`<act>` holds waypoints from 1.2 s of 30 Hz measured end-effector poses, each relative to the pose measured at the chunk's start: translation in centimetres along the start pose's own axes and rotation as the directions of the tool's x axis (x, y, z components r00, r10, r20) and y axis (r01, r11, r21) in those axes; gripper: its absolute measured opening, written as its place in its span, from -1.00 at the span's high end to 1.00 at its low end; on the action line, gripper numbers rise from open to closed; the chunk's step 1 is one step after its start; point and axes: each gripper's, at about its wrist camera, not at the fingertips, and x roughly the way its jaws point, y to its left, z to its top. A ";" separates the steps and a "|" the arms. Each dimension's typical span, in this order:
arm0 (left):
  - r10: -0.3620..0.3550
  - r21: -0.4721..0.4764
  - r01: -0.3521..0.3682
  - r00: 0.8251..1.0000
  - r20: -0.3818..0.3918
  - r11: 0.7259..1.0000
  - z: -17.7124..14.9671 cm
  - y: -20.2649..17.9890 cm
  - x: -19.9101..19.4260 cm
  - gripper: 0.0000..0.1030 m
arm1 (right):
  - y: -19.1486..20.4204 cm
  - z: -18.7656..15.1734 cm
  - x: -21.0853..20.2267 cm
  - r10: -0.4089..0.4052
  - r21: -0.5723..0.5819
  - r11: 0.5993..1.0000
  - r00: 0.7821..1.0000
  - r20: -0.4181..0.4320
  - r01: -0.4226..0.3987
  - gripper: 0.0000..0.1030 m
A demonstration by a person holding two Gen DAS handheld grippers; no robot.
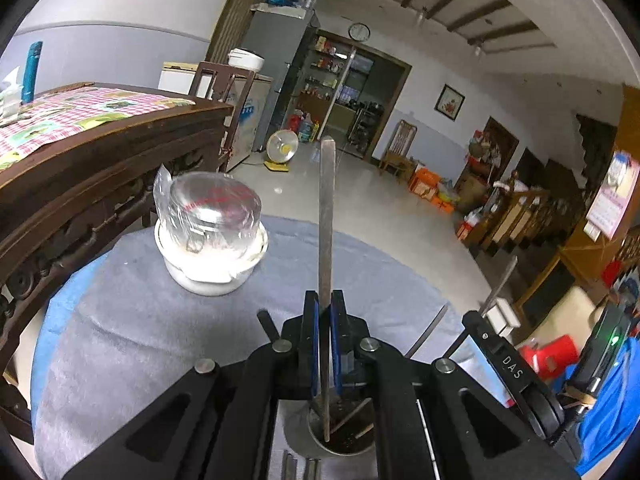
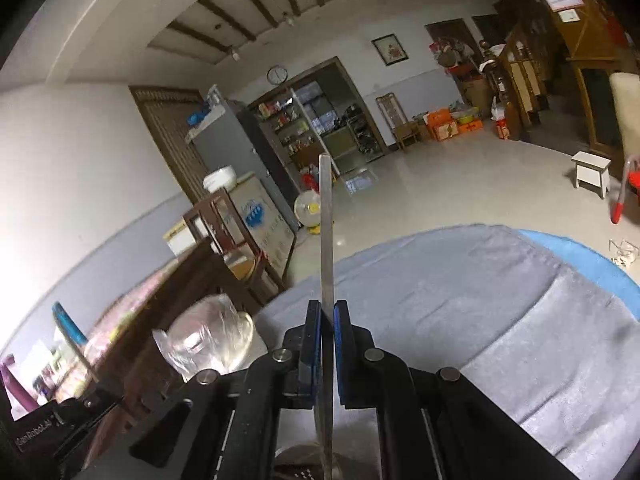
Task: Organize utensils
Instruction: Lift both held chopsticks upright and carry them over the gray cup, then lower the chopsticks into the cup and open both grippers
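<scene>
**A:** What does the left gripper (image 1: 325, 300) have between its tips?

**B:** A flat metal utensil (image 1: 327, 216), thin and strap-like. The blue pads (image 1: 315, 320) are closed to a narrow slit with the strip pinched between them. It stands nearly upright, its squared top end pointing to twelve o'clock above the tips.

**A:** And the lower end?

**B:** It runs down behind the fingers into a round metal cup (image 1: 320, 446) at six o'clock, between the gripper's black arms. Other sticks lean inside the cup; I cannot tell what they are.

**A:** The right gripper (image 2: 328, 312)?

**B:** Much the same. Its blue pads (image 2: 344, 340) press in on a second flat metal strip (image 2: 326, 232), leaving only the strip's thickness between them. That one also points to twelve o'clock, and its lower end drops toward a metal rim at six o'clock, too blurred to tell whether it touches.

**A:** What is under them?

**B:** A round table under a grey cloth (image 1: 132, 332), with a blue cover edge (image 1: 60, 312) showing at nine o'clock. In the left wrist view, at ten o'clock of the tips, a clear glass jar wrapped in plastic (image 1: 208, 210) sits on a white bowl (image 1: 208, 272), well apart from the held strip.

**A:** Can either camera see the other tool?

**B:** Yes: the right gripper's body sits at four o'clock in the left view.
</scene>
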 end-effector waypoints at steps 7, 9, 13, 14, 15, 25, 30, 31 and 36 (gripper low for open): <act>0.011 0.046 -0.008 0.998 -0.068 0.999 -1.8 0.0 2.2 0.89 | 0.1 -2.4 0.2 -0.008 -0.059 0.998 0.999 -0.050 0.006 0.86; 0.011 0.057 -0.007 0.997 -0.079 0.998 -2.2 0.1 2.5 0.89 | 0.2 -3.1 0.2 -0.009 -0.075 0.997 0.998 -0.067 0.004 0.86; 0.007 0.075 0.001 0.994 -0.109 0.997 -2.9 -0.1 2.6 0.87 | -0.2 -4.2 0.2 -0.001 -0.079 0.997 0.994 -0.108 -0.008 0.84; 0.009 0.083 0.000 0.994 -0.113 0.997 -3.1 -0.2 2.7 0.87 | -0.2 -4.4 0.2 0.002 -0.079 0.997 0.993 -0.120 -0.011 0.83; 0.013 0.089 -0.003 0.994 -0.112 0.996 -3.3 -0.1 2.8 0.87 | -0.2 -4.7 0.2 0.003 -0.081 0.997 0.992 -0.126 -0.014 0.82; 0.043 0.083 -0.037 0.996 -0.082 0.996 -3.4 0.2 0.9 0.06 | -0.1 -5.0 -0.4 -0.017 -0.090 0.996 0.985 -0.173 0.002 0.55; 0.040 0.061 -0.035 0.997 -0.072 0.998 -2.9 0.9 -0.5 0.06 | -0.3 -4.6 -1.9 -0.029 -0.079 0.997 0.990 -0.136 0.018 -0.43; 0.039 0.056 -0.035 0.997 -0.068 0.998 -2.8 1.1 -1.1 0.04 | -0.4 -4.6 -2.2 -0.031 -0.078 0.997 0.990 -0.134 0.021 -0.43; 0.077 0.063 -0.075 0.997 -0.030 0.995 -3.0 2.5 -3.9 -0.32 | -1.0 -3.9 -5.2 -0.057 -0.075 0.996 0.994 -0.098 0.050 -0.43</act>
